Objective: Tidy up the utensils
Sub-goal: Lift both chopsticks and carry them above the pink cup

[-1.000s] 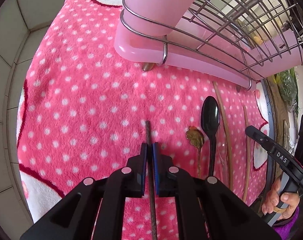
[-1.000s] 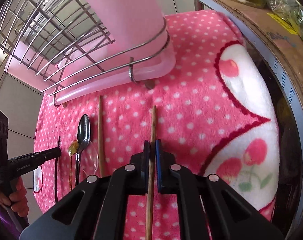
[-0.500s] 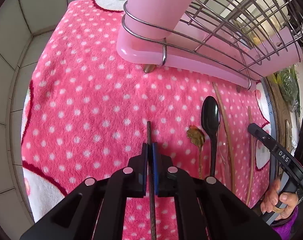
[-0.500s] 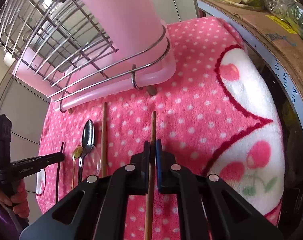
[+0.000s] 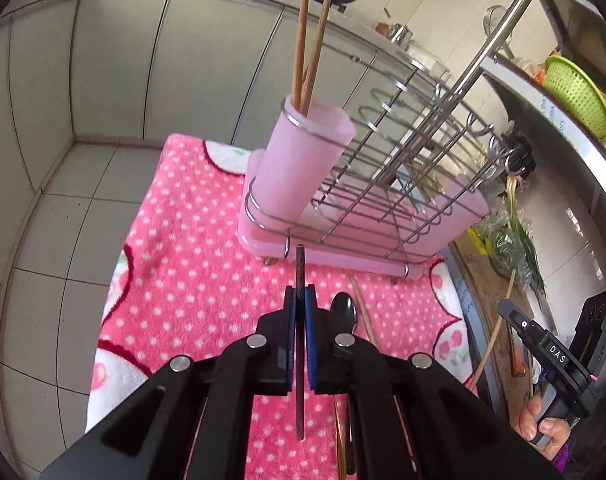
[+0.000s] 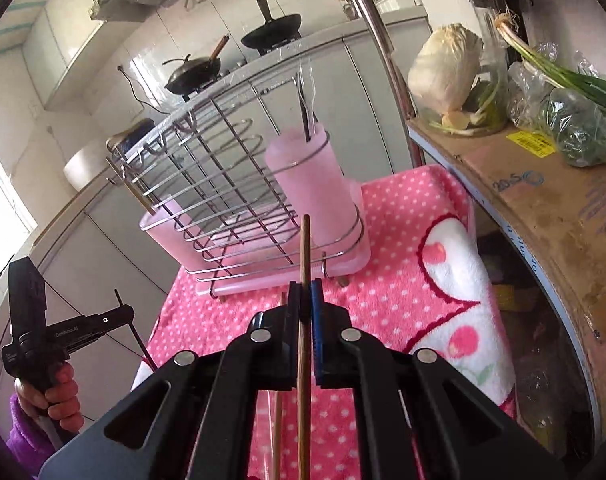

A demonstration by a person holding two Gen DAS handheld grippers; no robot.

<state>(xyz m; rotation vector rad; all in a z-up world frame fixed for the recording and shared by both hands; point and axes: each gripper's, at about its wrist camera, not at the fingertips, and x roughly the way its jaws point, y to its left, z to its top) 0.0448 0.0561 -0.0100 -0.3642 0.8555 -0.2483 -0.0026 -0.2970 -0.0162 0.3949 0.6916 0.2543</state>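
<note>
Now left gripper (image 5: 300, 302) clamps a dark chopstick (image 5: 299, 344), right gripper (image 6: 306, 300) a wooden chopstick (image 6: 304, 320).

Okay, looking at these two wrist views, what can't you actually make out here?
- Left wrist view: the left gripper body hides the black spoon handle and most of the loose brown chopstick.
- Left wrist view: the cup wall hides the lower ends of the chopsticks in the pink cup.
- Right wrist view: the right gripper covers the middle of its held chopstick; the bottom edge cuts off its end.
</note>
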